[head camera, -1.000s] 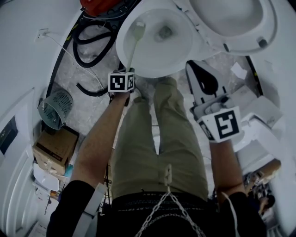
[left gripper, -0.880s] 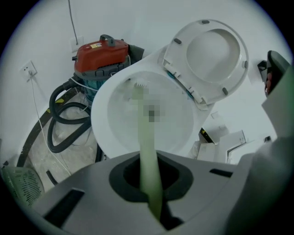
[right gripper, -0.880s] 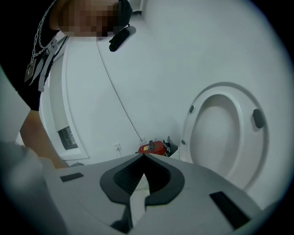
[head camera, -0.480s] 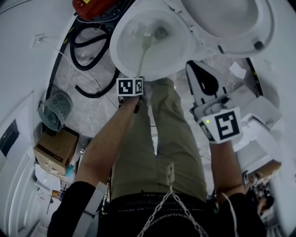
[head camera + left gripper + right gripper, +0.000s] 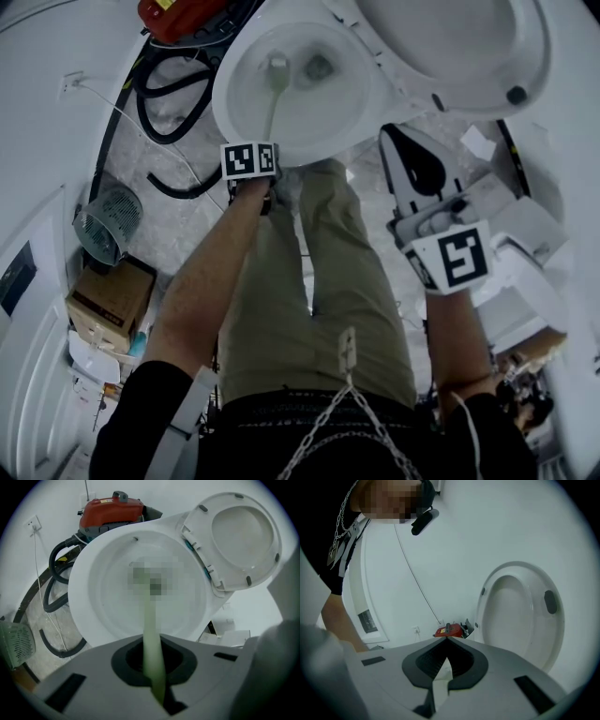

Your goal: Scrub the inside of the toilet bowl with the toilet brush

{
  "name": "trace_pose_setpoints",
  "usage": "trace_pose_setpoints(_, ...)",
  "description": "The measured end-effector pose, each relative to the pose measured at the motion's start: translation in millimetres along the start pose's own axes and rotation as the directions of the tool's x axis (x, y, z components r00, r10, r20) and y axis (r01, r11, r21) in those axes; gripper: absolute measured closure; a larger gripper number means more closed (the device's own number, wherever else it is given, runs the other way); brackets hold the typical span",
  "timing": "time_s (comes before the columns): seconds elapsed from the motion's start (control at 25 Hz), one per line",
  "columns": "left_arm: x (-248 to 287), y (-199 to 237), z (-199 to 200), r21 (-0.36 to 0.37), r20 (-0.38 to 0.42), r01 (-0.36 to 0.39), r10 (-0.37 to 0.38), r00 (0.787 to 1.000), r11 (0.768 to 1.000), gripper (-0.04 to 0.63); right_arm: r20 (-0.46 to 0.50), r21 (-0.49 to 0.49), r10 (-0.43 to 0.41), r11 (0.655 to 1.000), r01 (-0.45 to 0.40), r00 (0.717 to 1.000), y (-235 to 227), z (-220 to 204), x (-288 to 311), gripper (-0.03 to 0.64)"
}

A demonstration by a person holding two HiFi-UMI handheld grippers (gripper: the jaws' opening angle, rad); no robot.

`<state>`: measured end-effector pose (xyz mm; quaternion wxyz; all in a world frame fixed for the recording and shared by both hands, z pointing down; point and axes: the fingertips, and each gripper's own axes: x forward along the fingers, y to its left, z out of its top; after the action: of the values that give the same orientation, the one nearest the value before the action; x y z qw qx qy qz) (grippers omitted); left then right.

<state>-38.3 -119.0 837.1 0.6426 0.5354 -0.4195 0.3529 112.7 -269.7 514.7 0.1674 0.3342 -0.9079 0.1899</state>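
Head view: my left gripper (image 5: 253,155) holds the toilet brush (image 5: 276,75), head inside the toilet bowl (image 5: 228,94) near the drain; my right gripper (image 5: 412,169) hangs aside; scrubbing is in hand. Left gripper view: jaws clamped on the green handle; next, I judge, sweep round the wall. Right gripper view: jaws pressed together on nothing, facing the raised lid (image 5: 520,616).

Counting one toilet bowl (image 5: 234,112) at far centre, with one raised lid (image 5: 450,47) lying to its far right. Counting one toilet brush (image 5: 275,84), reaching into that bowl. Counting two grippers: left gripper (image 5: 154,667) and right gripper (image 5: 446,641). Logging one red vacuum cleaner (image 5: 178,14) at far left. Logging one mesh basket (image 5: 108,220) and one cardboard box (image 5: 111,300) at near left. Logging one wall socket (image 5: 72,82) on the left wall. Leaving the black hose loops (image 5: 155,98) uncounted, overlapping too much for telling apart.
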Motion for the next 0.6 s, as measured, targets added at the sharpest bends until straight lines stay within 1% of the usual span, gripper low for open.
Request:
trace_pose_setpoints(0.12,5,-3,8,0.02,0.0,-0.009,0.009,1.0,1.0,0.595,-0.01,0.04,-0.006,0.999,0.007,1.0,-2,1,-2,0.614)
trace_pose_setpoints(0.4,16,-11,29,0.089,-0.005,-0.03,0.03,1.0,0.996,0.595,0.008,0.0,-0.021,1.0,0.021,1.0,-19,-4,-18,0.614)
trace_pose_setpoints(0.52,18,-15,36,0.113,-0.005,-0.038,0.039,0.999,0.993,0.595,-0.004,0.024,-0.042,0.999,0.042,0.999,-26,-8,-25,0.614)
trace_pose_setpoints(0.6,21,-19,39,0.127,-0.008,-0.039,0.04,0.999,0.991,0.595,0.012,0.039,-0.053,0.998,0.053,0.998,-28,-8,-29,0.614)
